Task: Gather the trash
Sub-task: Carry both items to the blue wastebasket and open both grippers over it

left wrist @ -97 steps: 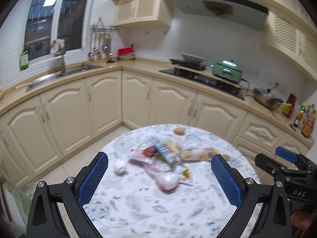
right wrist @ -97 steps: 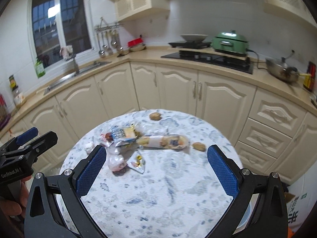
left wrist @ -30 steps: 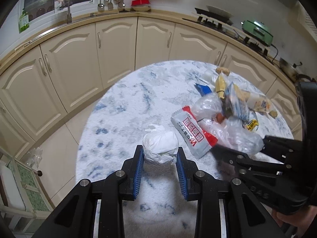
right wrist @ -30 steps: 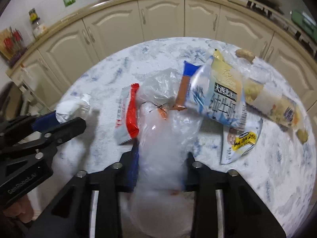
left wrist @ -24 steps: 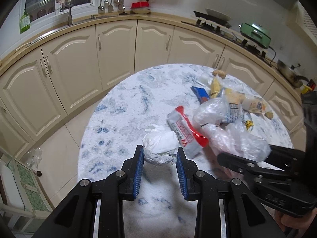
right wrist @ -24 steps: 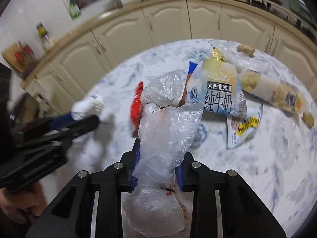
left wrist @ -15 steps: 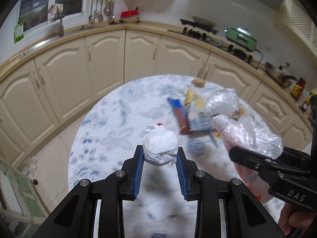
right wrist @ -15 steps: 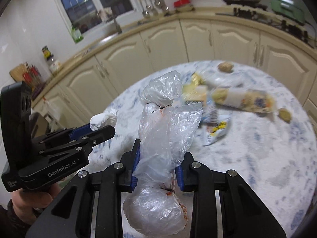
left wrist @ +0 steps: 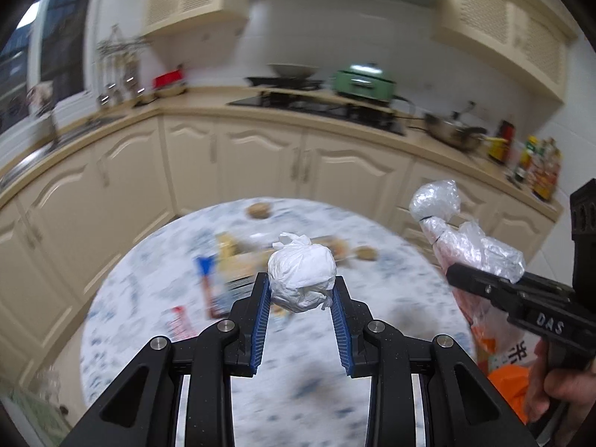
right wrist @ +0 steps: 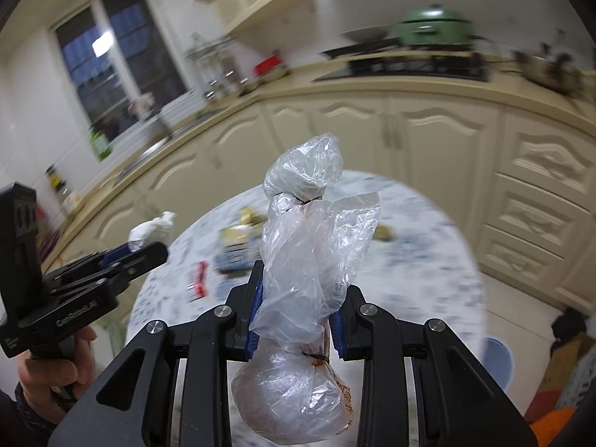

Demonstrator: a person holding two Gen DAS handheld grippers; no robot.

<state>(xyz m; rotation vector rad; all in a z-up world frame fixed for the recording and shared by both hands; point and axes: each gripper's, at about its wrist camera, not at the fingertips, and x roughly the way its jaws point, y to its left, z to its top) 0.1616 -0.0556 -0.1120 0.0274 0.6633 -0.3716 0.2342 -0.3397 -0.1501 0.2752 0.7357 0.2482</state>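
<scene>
Both wrist cameras look forward and slightly down from above the near edge of the round table point(left wrist: 156, 298), facing the far run of kitchen cabinets point(left wrist: 260, 164). The left view sits left of the right one, so each catches the other: the right gripper point(left wrist: 452, 273) at its right edge, the left gripper point(right wrist: 158, 251) at the other's left. Both share the table's littered far half and the green pot point(right wrist: 432, 26).

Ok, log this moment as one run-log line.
left gripper: shut on tissue wad | right gripper: shut on clear bag | both above table | wrappers left on it
</scene>
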